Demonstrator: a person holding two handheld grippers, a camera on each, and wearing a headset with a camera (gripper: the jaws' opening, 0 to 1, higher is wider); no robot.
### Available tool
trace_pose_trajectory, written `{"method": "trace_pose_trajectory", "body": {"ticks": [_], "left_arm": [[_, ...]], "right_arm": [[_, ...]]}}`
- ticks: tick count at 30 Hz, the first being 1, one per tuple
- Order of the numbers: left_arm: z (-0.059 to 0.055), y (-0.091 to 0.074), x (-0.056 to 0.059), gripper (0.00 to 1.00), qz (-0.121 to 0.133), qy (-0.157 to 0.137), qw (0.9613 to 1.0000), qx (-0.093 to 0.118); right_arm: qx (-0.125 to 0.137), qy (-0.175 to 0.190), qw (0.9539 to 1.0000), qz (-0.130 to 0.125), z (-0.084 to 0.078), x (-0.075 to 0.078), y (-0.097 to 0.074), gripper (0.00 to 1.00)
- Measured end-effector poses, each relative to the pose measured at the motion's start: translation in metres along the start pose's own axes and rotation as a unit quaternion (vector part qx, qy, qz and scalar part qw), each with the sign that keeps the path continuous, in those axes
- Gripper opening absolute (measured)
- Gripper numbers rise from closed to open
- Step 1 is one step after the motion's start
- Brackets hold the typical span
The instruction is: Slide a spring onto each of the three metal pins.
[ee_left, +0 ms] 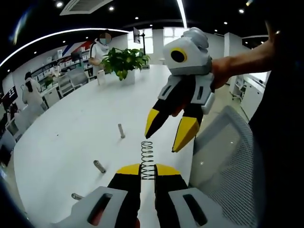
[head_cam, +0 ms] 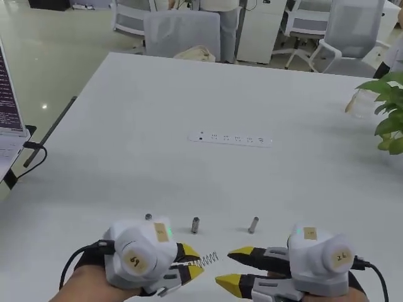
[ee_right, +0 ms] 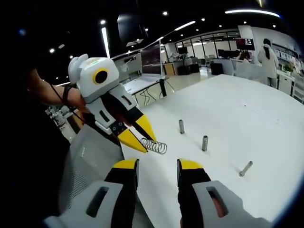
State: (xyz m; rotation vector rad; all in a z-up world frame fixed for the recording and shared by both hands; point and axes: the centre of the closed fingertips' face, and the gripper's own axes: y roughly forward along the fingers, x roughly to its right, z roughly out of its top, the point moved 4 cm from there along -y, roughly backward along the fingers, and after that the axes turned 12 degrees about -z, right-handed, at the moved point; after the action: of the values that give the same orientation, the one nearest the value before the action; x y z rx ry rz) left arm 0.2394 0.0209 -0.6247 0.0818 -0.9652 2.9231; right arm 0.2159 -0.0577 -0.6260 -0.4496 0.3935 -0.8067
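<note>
My left gripper (head_cam: 195,263) (ee_left: 147,168) is shut on one end of a small coil spring (head_cam: 208,258) (ee_left: 147,159) (ee_right: 156,146), which sticks out past its yellow tips toward the right gripper. My right gripper (head_cam: 228,267) (ee_right: 157,165) stands open a short way from the spring's free end, with nothing between its fingers. It also shows in the left gripper view (ee_left: 166,135), and the left gripper shows in the right gripper view (ee_right: 140,137). Three short metal pins sit on the white table just beyond the grippers: left (head_cam: 148,217), middle (head_cam: 195,224), which looks ribbed, and right (head_cam: 253,224), which leans.
A white power strip (head_cam: 230,139) lies at mid-table. A laptop (head_cam: 9,113) and a black cable (head_cam: 50,129) are at the left edge, and a green plant (head_cam: 390,113) at the right. Office chairs (head_cam: 182,31) stand beyond the far edge. A mesh chair (ee_left: 228,161) is close below me.
</note>
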Motion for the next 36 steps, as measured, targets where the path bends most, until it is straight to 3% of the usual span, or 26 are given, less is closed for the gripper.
{"method": "trace_pose_trajectory", "body": {"ticks": [9, 19, 26, 36], "left_arm": [[0.002, 0.006, 0.010, 0.02, -0.018, 0.024, 0.9995, -0.013], [0.002, 0.005, 0.013, 0.02, -0.026, 0.046, 0.9982, -0.027], [0.001, 0.009, 0.014, 0.02, -0.027, 0.076, 0.9954, -0.050], [0.004, 0.011, 0.014, 0.02, -0.028, 0.098, 0.9931, -0.057]], "right_arm": [[0.001, 0.001, 0.9998, 0.020, 0.002, -0.007, 0.004, 0.18], [-0.002, 0.006, 0.9996, 0.029, 0.001, -0.008, 0.002, 0.14], [0.002, 0.006, 0.9991, 0.042, 0.006, -0.009, -0.002, 0.10], [-0.001, -0.003, 0.9990, 0.045, 0.008, -0.011, -0.002, 0.09]]}}
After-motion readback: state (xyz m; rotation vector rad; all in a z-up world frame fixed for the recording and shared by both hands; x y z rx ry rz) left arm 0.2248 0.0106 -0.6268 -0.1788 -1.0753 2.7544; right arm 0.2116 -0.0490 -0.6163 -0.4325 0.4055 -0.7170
